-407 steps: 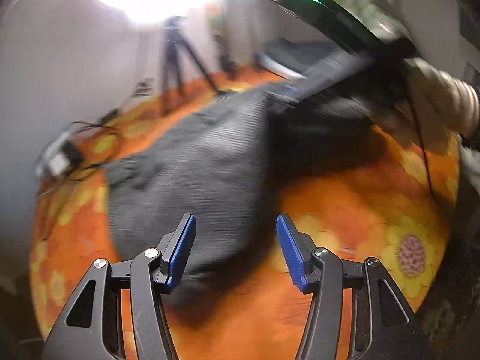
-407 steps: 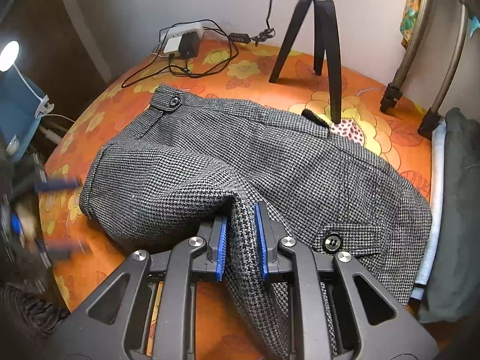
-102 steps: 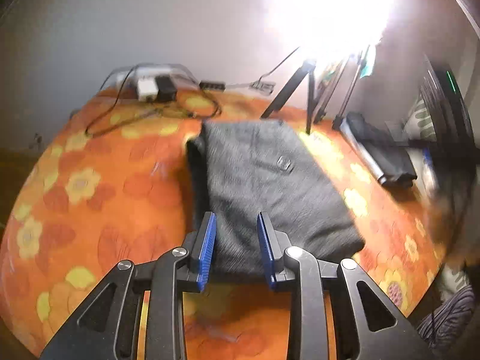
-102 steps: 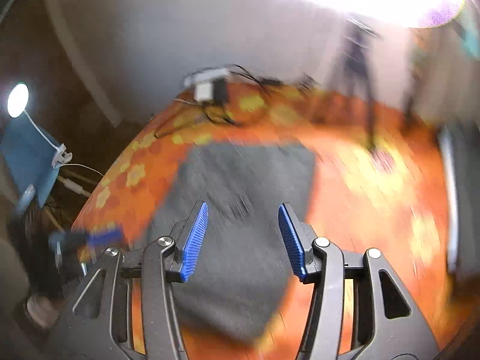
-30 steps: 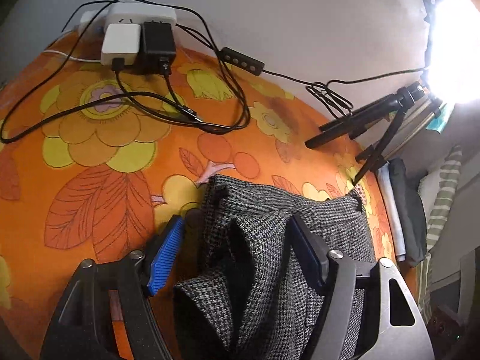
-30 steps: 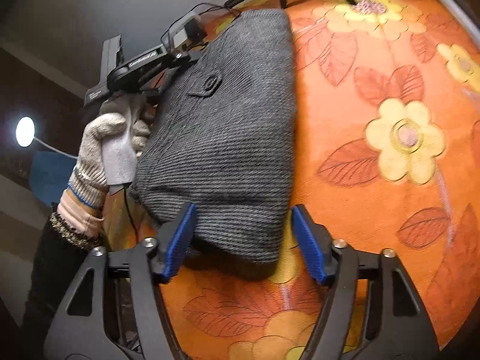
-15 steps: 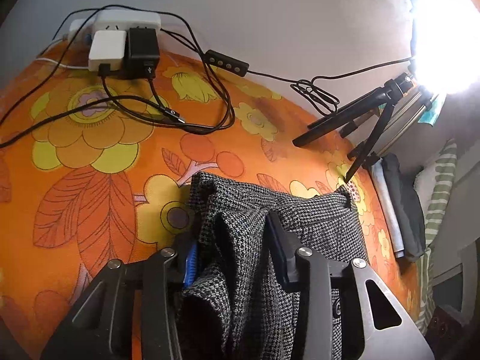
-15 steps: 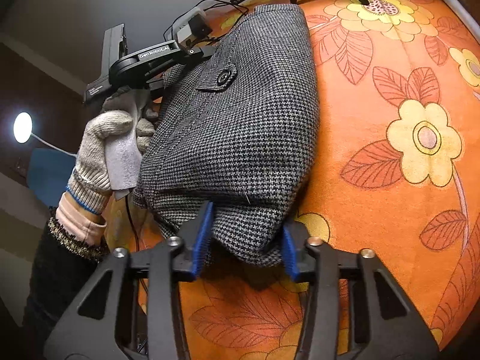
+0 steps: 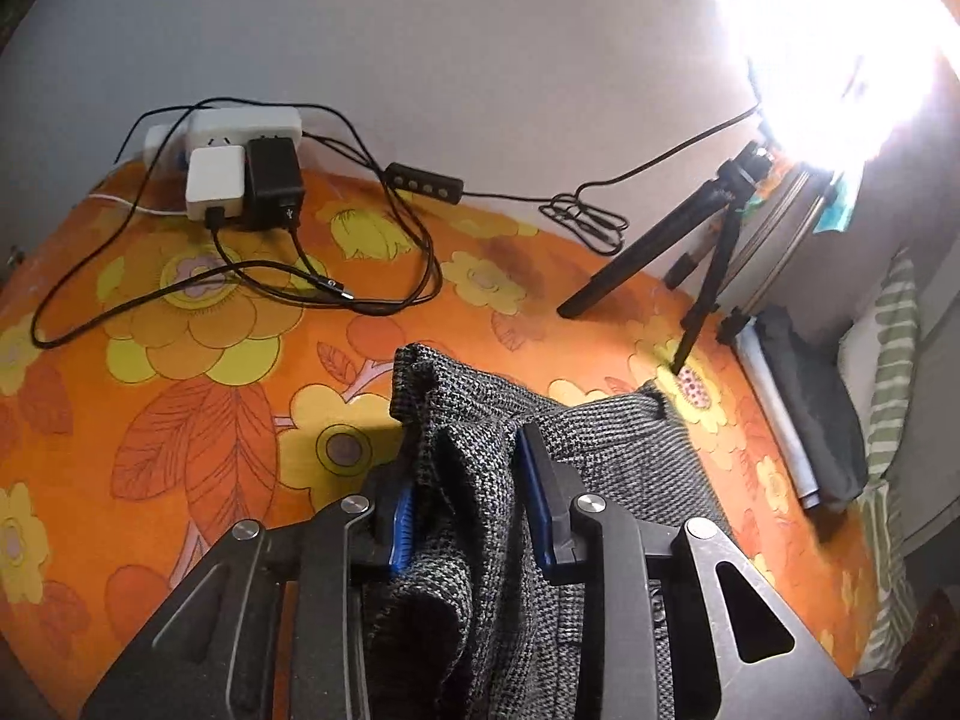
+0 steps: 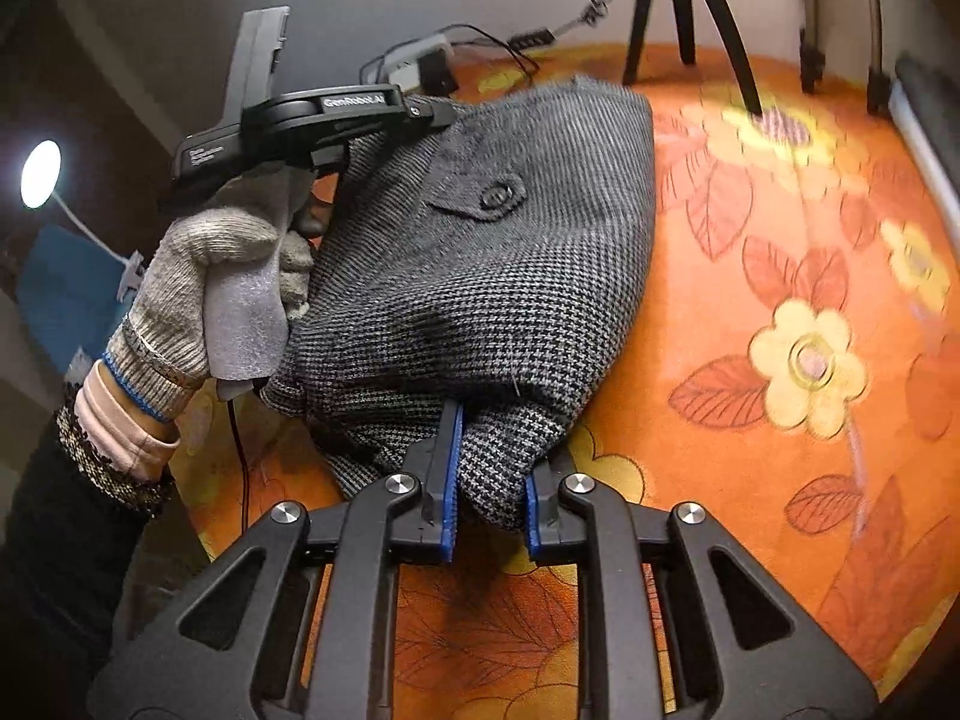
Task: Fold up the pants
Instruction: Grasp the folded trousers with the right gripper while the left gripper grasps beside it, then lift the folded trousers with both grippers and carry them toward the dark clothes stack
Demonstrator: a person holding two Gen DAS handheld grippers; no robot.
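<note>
The grey houndstooth pants [image 10: 510,252] lie folded into a thick bundle on the orange flowered cloth [image 10: 780,300], button pocket facing up. My right gripper [image 10: 489,486] is shut on the bundle's near end. My left gripper [image 9: 468,492] is shut on a bunched fold at the pants' [image 9: 600,438] far end, and that end is raised off the cloth. In the right wrist view the left gripper's body [image 10: 336,114] and its gloved hand [image 10: 222,282] sit at the bundle's left side.
A power strip with chargers and loose black cables [image 9: 240,180] lies at the back by the wall. A black tripod [image 9: 690,264] stands at the back right under a bright lamp. Folded dark clothes [image 9: 804,408] lie at the right edge.
Both grippers have closed from wide open onto the two ends of the folded pants. The bundle has risen a little at the left gripper's end.
</note>
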